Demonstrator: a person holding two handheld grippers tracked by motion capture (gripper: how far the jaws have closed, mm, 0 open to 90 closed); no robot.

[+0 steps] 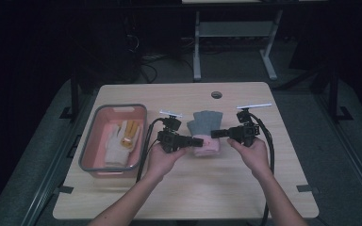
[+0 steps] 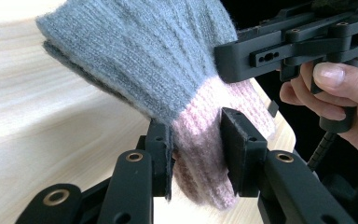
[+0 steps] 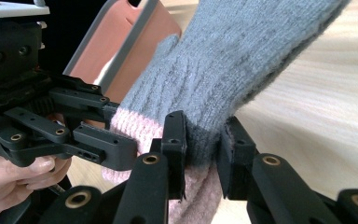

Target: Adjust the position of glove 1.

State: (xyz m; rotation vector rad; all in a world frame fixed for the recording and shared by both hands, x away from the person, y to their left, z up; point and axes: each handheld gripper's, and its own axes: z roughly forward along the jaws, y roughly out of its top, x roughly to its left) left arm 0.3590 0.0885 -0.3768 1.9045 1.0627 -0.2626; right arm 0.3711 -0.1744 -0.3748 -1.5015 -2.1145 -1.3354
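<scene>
**Two claws gripping one knitted glove over the table**

Left claw (image 2: 196, 154): jaws are pinching the pink cuff of the grey knitted glove (image 2: 154, 56), wool bunching between the pads; clenched on it.

Right claw (image 3: 203, 154): jaws are clamping the same glove (image 3: 233, 60) at the line where grey is meeting pink; clenched on it.

Glove: in the high view it is hanging between the two claws at the middle of the table (image 1: 193, 188), grey fingers pointing away from the person, pink cuff nearest them.

Hands: left hand (image 1: 162, 157) and right hand (image 1: 250, 153) are each holding a claw body.

Pink basin (image 1: 92, 141): sitting at the table's left, well apart from the claws, containing a white-and-yellow glove (image 1: 122, 139).
</scene>
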